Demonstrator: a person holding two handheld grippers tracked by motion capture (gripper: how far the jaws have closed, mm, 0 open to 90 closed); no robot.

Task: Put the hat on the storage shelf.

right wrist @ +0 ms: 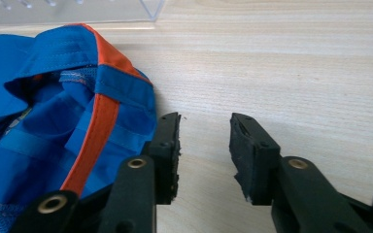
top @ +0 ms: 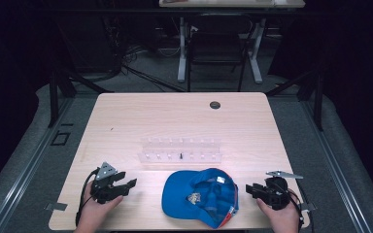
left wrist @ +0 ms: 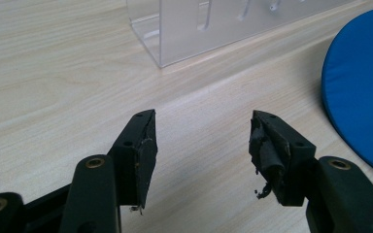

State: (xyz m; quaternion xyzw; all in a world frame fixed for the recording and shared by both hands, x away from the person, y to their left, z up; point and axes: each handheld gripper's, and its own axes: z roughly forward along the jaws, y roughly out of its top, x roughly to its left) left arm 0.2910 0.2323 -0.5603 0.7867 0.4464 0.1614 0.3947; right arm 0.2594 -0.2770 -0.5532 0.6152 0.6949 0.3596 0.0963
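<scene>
Blue cap (top: 200, 196) lying upside down on the wooden table (top: 126, 121), near the front edge, inside showing, with an orange stripe along the rim. Set just in front of the clear plastic rack (top: 179, 149), close but not touching. Left gripper (top: 121, 187) held in a hand to the left of the cap, well apart from it, pointing toward it. Jaws wide apart, nothing between them, just bare table below. Seen from the left gripper view (left wrist: 201, 141): cap brim off to the right, rack corner up ahead. Right gripper (top: 251, 189) held in a hand just to the right of the cap, very near its rim. Jaws apart too, holding nothing. Seen from the right gripper view (right wrist: 204, 145): one jaw right beside the cap's edge, maybe touching it, hard to tell; other jaw over bare wood. Small dark round hole (top: 215, 105) in the table far behind the cap.
</scene>
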